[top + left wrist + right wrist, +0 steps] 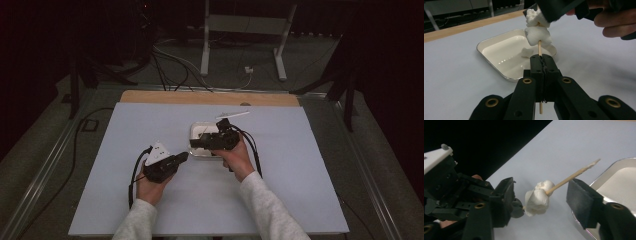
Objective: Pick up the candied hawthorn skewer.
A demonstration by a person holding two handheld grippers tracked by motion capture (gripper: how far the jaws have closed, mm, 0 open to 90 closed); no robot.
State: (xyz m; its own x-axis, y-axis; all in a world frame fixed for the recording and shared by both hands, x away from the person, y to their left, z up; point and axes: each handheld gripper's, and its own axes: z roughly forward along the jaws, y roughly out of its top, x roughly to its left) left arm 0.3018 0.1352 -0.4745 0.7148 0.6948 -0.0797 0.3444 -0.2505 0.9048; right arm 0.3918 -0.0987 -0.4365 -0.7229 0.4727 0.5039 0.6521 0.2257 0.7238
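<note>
Light grey sleeves cover both forearms. The left gripper [184,157] and right gripper [196,143] are black with brass-ringed screw holes, and black cables trail from each.

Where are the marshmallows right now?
The marshmallows are on a wooden skewer clamped in the left gripper, just above the white tray, between the right gripper's open fingers.

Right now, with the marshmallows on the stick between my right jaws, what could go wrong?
The left gripper holds the thin wooden skewer low down, so side pressure might snap or tilt it. The right gripper stands open around the marshmallows, pads not touching; closing could squash them. One piece lies in the white tray; pieces that slip may land on the table.
</note>
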